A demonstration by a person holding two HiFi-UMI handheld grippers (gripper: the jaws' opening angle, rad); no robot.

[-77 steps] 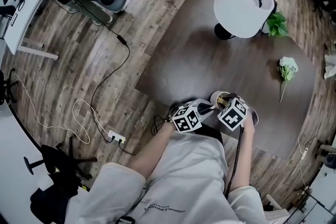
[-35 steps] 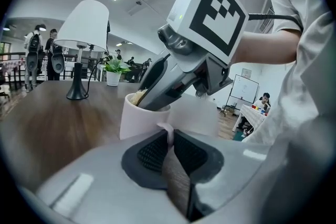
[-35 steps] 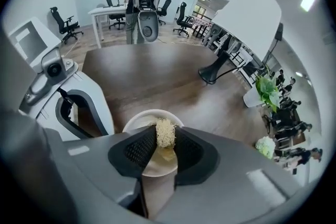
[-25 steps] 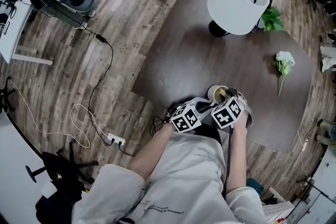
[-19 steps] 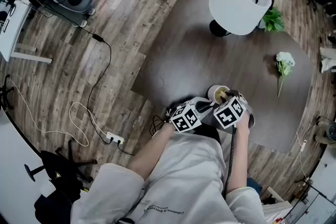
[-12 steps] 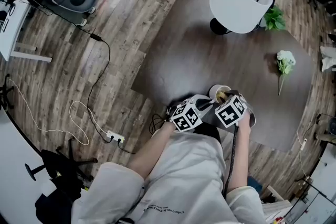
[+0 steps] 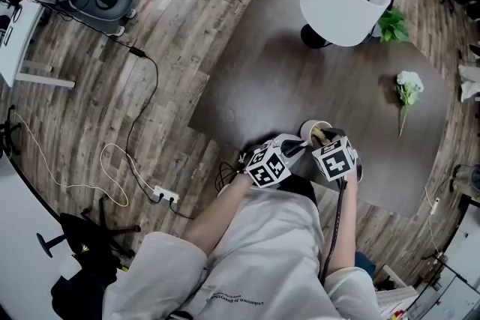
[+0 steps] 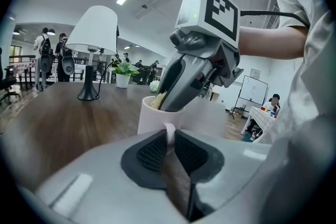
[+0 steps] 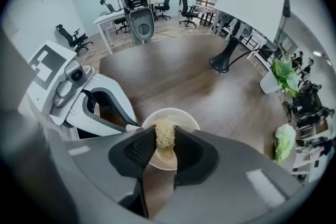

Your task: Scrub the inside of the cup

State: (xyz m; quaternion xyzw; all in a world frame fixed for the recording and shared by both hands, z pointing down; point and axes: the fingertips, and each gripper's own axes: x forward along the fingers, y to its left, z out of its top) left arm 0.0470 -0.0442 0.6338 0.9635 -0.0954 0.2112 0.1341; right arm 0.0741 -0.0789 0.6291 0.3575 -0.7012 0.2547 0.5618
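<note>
Dark table (image 7: 270, 79), open office: left gripper (image 8: 169, 140) fingers pinch handle (image 8: 168, 130) of cup (image 8: 152, 118), apparently steadying it; right gripper (image 9: 165, 145) fingers clamp fibrous scrubber (image 9: 165, 132) inside cup for scrubbing.

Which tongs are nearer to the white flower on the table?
Right. The right tongs hold a yellowish scrubber in the white cup, on the white flower's side; the left tongs grip the cup's handle, farther away.
</note>
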